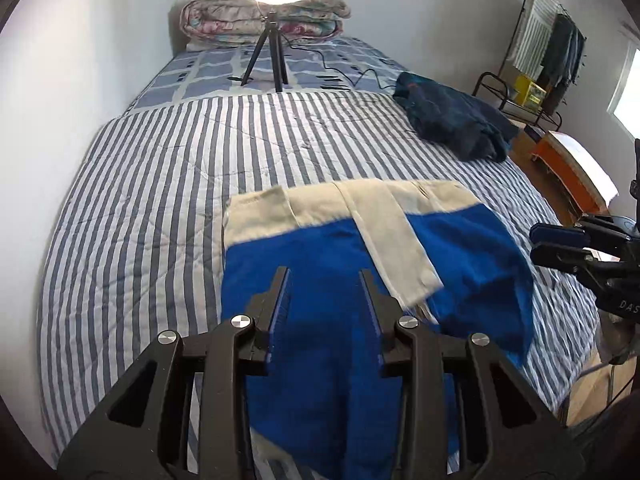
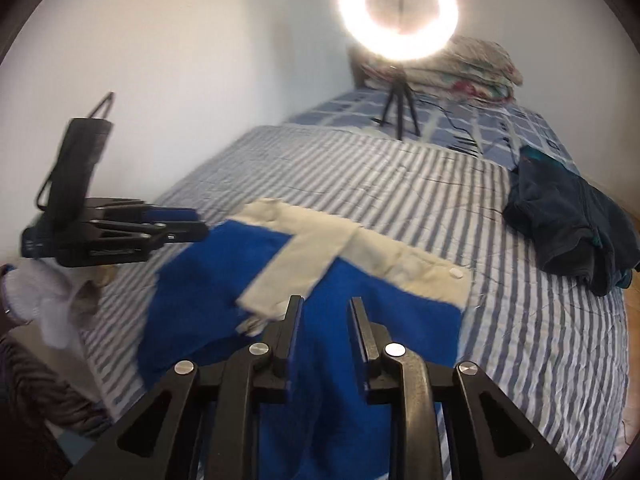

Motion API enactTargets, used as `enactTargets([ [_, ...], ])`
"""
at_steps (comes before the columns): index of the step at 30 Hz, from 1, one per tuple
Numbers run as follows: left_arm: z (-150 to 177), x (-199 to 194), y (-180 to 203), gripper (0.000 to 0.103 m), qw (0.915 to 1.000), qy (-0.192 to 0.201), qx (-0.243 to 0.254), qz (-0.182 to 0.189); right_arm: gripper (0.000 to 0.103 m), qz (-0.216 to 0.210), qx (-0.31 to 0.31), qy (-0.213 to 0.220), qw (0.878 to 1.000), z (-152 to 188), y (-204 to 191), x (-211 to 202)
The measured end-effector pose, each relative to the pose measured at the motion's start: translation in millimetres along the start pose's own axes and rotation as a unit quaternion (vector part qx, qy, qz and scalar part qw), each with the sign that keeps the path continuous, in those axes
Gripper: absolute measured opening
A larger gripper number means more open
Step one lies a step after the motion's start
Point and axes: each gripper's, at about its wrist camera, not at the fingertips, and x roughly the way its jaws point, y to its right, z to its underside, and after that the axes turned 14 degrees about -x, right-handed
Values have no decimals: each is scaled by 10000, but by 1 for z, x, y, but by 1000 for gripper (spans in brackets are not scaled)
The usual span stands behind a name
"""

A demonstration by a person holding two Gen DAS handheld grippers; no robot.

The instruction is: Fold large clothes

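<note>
One blue and cream garment [image 1: 352,264] is spread on the striped bed [image 1: 160,184]. One dark blue garment [image 1: 452,120] is seen crumpled near the far edge. Two grippers are held above the blue cloth: the left gripper [image 1: 324,276] and the right gripper [image 2: 325,304], each with jaws parted and nothing pinched. One ring light [image 2: 398,14] is stood on the bed.
</note>
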Motion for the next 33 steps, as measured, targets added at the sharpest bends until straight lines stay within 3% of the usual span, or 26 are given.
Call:
enactTargets([
  [7, 40, -5, 14, 35, 9993, -84, 348, -84, 16, -80, -540, -440, 9975, 22, -40, 19],
  [20, 60, 31, 7, 35, 9974, -519, 466, -189, 12, -125, -58, -827, 9965, 38, -10, 59],
  [25, 61, 45, -4, 35, 9969, -699, 364, -49, 8, -339, 430, -1053, 9929, 56, 8, 85],
  [28, 59, 47, -8, 36, 9965, -754, 348, 50, 8, -278, 354, -1096, 9930, 56, 6, 89],
  [30, 54, 43, -13, 38, 9959, -859, 220, 205, 13, -384, 453, -968, 9935, 53, 8, 77],
  [31, 51, 40, -17, 42, 9951, -932, 83, 312, 20, -431, 525, -822, 9943, 52, 10, 69],
  [33, 42, 31, -33, 57, 9935, -952, -328, 536, 31, -421, 620, -494, 9960, 52, 16, 48],
])
